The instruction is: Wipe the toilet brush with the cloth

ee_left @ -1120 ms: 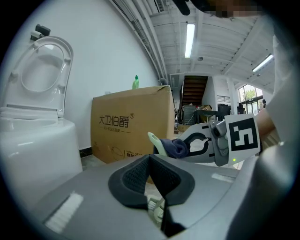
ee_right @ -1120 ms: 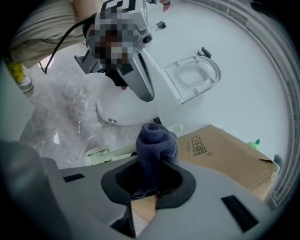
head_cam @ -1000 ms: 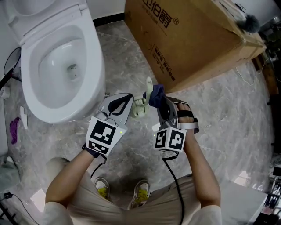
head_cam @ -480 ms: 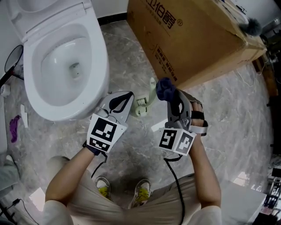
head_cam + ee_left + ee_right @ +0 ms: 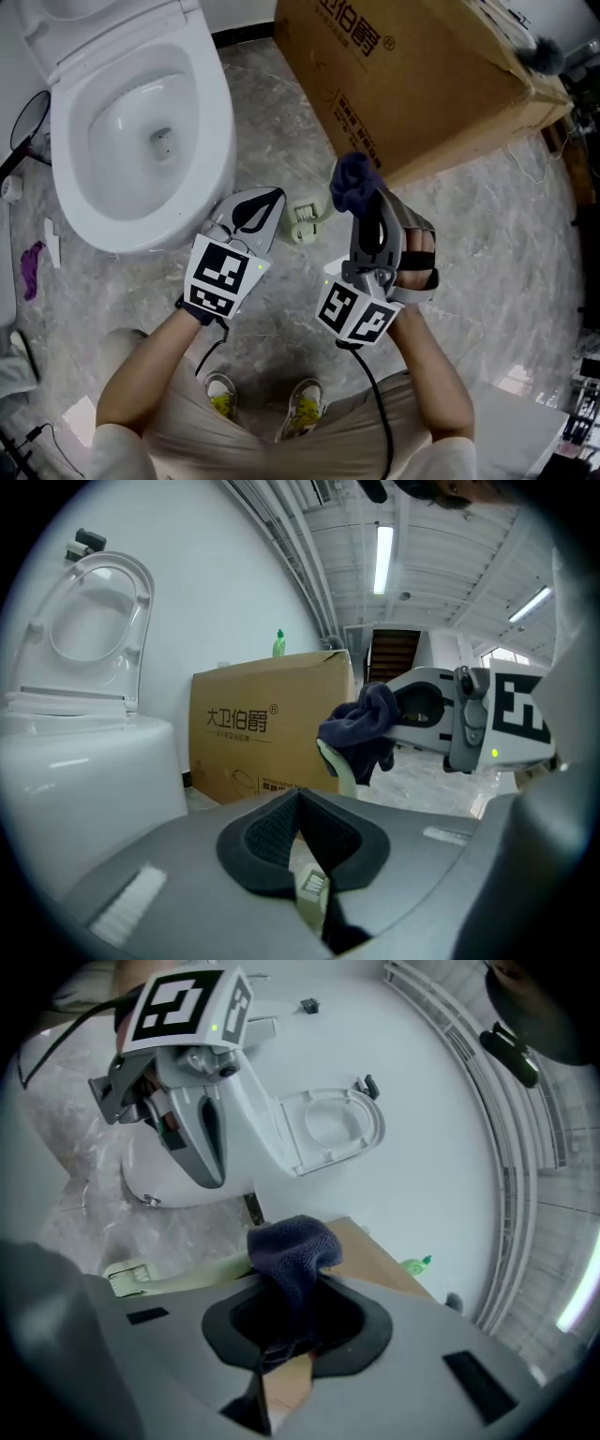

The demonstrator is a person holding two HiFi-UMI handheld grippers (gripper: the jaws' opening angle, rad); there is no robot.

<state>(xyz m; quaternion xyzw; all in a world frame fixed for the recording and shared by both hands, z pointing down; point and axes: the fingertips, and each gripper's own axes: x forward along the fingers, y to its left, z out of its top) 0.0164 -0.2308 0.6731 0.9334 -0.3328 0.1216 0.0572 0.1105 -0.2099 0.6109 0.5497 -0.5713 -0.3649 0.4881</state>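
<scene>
The pale green toilet brush [image 5: 306,222] hangs between my two grippers, above the marble floor. My left gripper [image 5: 265,205] is shut on its lower end; in the left gripper view the brush's handle [image 5: 336,766] rises from the closed jaws of the left gripper [image 5: 302,806]. My right gripper [image 5: 361,208] is shut on a dark blue cloth [image 5: 353,182], which sits against the handle's upper end. In the left gripper view the cloth [image 5: 362,726] drapes over the handle tip. In the right gripper view the cloth [image 5: 292,1252] bulges from the right gripper [image 5: 295,1305], with the brush [image 5: 173,1276] to its left.
A white toilet [image 5: 141,122] with its lid up stands at the upper left. A large cardboard box [image 5: 422,84] fills the upper right. A purple scrap [image 5: 31,272] lies on the floor at the left. The person's shoes [image 5: 220,398] are below.
The right gripper carried the cloth up and to the right along the brush handle, from beside the left jaws to the handle's upper end. The left gripper stayed nearly still.
</scene>
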